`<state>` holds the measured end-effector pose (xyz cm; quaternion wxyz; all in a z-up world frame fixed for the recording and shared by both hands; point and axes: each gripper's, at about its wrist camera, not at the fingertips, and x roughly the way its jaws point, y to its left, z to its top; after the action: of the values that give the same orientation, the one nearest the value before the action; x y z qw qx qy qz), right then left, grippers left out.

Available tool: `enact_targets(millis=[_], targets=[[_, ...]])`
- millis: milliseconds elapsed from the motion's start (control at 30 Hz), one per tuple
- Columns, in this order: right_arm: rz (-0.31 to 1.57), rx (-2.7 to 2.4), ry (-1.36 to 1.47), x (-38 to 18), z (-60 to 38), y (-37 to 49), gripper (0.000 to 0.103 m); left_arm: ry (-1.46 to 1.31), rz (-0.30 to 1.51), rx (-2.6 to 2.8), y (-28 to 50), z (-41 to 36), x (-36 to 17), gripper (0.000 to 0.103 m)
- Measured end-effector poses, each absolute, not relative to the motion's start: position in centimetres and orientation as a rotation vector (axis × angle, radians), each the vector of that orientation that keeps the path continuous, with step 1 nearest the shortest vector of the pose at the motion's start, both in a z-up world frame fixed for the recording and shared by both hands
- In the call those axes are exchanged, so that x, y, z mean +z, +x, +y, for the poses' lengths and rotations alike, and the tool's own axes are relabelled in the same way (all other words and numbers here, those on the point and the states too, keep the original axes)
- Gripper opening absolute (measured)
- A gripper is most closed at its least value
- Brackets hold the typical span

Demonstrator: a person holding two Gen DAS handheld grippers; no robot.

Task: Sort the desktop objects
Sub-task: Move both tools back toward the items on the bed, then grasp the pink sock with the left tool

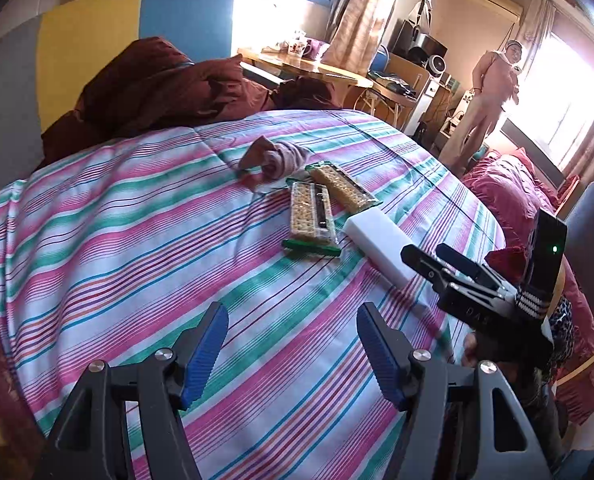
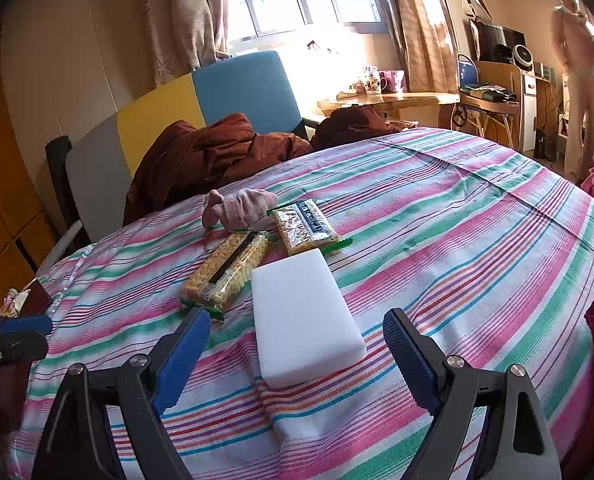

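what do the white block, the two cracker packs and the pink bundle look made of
White rectangular block: probably foam sponge, matte, soft rounded edges, no gloss. Two clear cracker packs with green ends: thin glossy plastic film, glinting and crinkled, crackers visible through it. Pink bunched bundle: soft knit fabric, perhaps a sock or glove; ribbed folds show, the exact item unclear.

On the bedspread (image 2: 437, 216) the block (image 2: 303, 316) lies nearest, with 2 cracker packets (image 2: 227, 270) (image 2: 307, 226) just behind it, side by side. A sock (image 2: 239, 208) touches their far ends, and a rumpled quilt (image 2: 205, 156) lies beyond, against the headboard (image 2: 201, 104).
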<state>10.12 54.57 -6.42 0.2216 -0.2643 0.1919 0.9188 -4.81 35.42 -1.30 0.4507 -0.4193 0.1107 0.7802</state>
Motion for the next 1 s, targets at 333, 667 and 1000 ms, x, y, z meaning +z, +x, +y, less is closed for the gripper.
enact_targets(millis=[333,667,1000], targets=[[0.733,2.544,-0.675,-8.1,56.7,10.7,0.089,-1.026,0.421,1.888,-7.1,44.1,-2.3,0.068],[0.820,2.555,-0.656,-8.7,57.4,10.8,0.089,-0.896,0.549,1.973,-11.9,49.9,-1.1,0.068],[0.819,2.556,-0.654,-8.8,57.5,10.7,0.090,-0.759,0.794,1.816,-13.7,55.6,-3.4,0.068]])
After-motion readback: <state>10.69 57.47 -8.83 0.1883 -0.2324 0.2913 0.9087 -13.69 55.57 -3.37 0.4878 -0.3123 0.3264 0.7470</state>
